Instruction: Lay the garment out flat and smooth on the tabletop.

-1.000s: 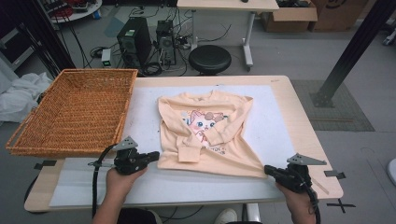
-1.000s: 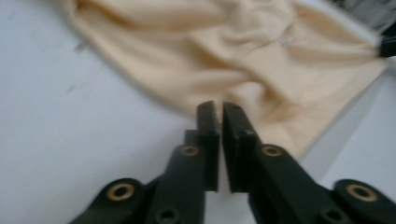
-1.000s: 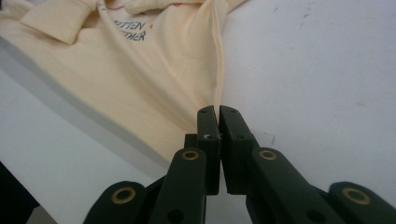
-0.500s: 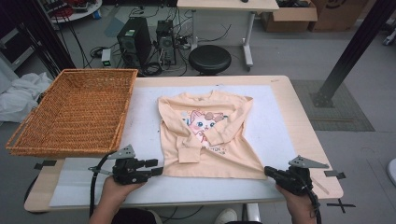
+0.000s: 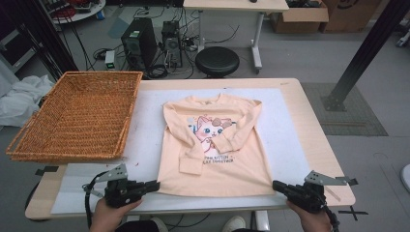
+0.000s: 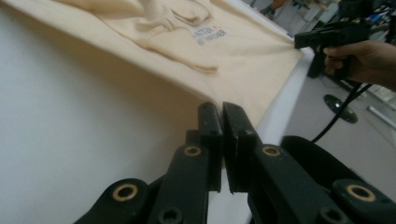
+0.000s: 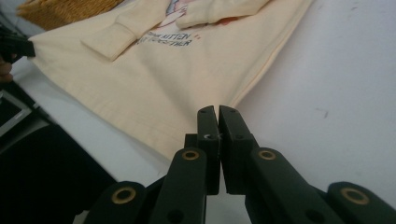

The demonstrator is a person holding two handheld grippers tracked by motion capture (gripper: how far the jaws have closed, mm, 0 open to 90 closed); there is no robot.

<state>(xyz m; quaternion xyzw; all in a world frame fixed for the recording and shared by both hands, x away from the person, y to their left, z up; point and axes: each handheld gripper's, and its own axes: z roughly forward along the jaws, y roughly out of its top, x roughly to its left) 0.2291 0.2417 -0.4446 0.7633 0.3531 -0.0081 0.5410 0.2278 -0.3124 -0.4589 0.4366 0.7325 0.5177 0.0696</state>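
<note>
Left gripper has slid in along the tabletop's near edge, from short of the garment a moment ago to the near-left hem corner of the peach long-sleeved children's sweatshirt with a cat print. Its jaws have just been closing; in the left gripper view they are together on that corner, cloth apparently pinched. The sweatshirt lies flat mid-tabletop on a white mat, sleeves folded in. Right gripper has held still, jaws clamped at the near-right hem corner. Both corners look secured, so folding the hem upward seems next. A woven wicker basket waits at the far-left corner.
</note>
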